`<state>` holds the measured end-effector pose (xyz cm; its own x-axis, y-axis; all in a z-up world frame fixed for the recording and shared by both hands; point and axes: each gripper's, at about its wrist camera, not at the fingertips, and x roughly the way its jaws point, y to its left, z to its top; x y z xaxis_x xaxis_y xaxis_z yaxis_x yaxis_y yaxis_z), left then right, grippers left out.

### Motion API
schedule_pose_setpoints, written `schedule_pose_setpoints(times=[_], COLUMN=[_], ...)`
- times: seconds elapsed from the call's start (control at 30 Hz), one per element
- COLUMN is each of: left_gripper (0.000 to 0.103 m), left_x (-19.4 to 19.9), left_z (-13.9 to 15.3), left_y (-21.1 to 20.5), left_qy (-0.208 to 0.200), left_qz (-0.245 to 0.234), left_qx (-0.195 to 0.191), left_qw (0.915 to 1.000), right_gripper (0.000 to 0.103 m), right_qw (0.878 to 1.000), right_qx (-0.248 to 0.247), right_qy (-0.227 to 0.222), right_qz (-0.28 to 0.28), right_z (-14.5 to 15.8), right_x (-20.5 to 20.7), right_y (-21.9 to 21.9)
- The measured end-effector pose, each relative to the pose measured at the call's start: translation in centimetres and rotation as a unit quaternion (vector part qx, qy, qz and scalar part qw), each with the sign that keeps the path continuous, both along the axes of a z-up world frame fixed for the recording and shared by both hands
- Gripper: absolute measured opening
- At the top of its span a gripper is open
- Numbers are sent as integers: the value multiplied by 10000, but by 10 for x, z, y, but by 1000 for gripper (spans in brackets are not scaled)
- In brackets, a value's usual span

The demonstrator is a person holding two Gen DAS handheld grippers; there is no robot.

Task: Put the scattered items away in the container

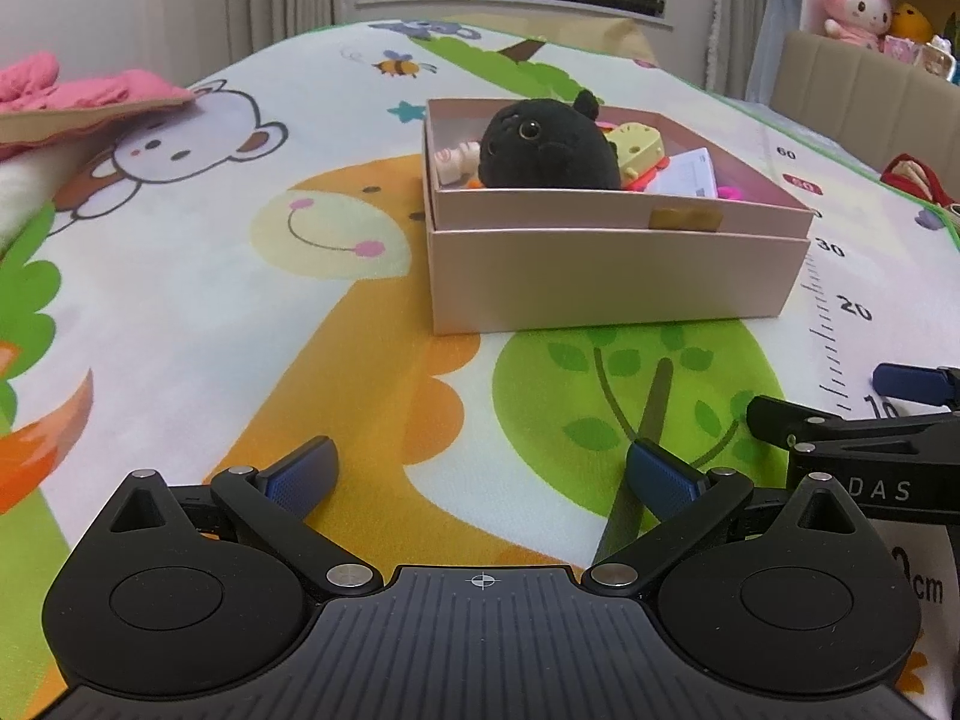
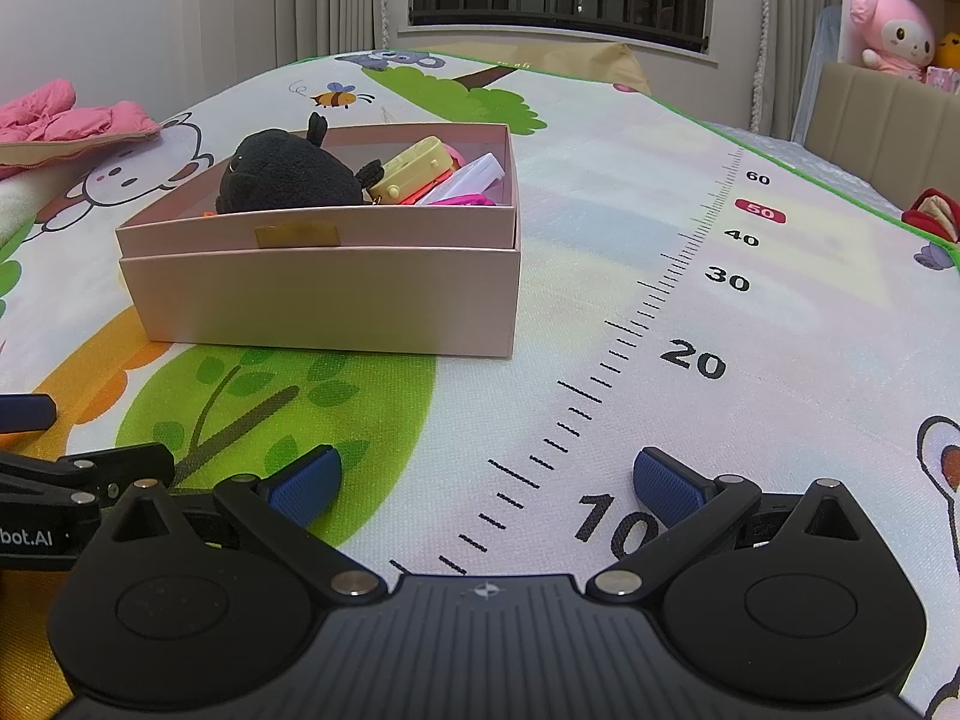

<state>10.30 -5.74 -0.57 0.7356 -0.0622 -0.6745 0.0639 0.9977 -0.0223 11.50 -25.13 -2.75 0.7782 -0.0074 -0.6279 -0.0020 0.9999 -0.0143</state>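
A: Nearest in, the left gripper [image 1: 480, 474] is held low over the play mat [image 1: 336, 324], jaws spread wide, nothing between the blue pads.

B: The same is seen at the right gripper [image 2: 486, 480]: fully spread, empty, parked above the printed ruler near the mat's near edge. The two tools are set side by side, close together.

A: Further out, toward the middle of the mat, the pink box [image 1: 606, 270] is reached. It is already filled: a black plush [image 1: 546, 150] is seated inside, a yellow toy [image 1: 636, 147] is tucked behind it, and white and pink bits are packed alongside.

B: No loose item is spotted on the open mat around the box. The tidying is judged essentially finished.

A: At the far left edge a pink garment [image 1: 78, 90] is left lying; whether it counts cannot be told.
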Motion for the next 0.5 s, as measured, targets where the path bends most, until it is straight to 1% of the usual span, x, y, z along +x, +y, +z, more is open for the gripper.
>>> schedule_pose_setpoints(times=[0.13,0.27,0.5], left_gripper=[103,103,103], left_x=[-2,-4,-1], left_z=[-2,-3,-3], left_y=[0,-2,1], left_qy=[-68,-143,-115], left_qz=[9,37,82], left_qx=[-16,59,-50], left_qw=[10000,9999,9999], right_gripper=[103,103,103], right_qw=[10000,10000,10000], right_qx=[0,-2,0], right_qy=[0,0,1], right_qz=[0,0,1], right_z=[0,0,0], right_x=[0,0,0], right_y=[0,0,0])
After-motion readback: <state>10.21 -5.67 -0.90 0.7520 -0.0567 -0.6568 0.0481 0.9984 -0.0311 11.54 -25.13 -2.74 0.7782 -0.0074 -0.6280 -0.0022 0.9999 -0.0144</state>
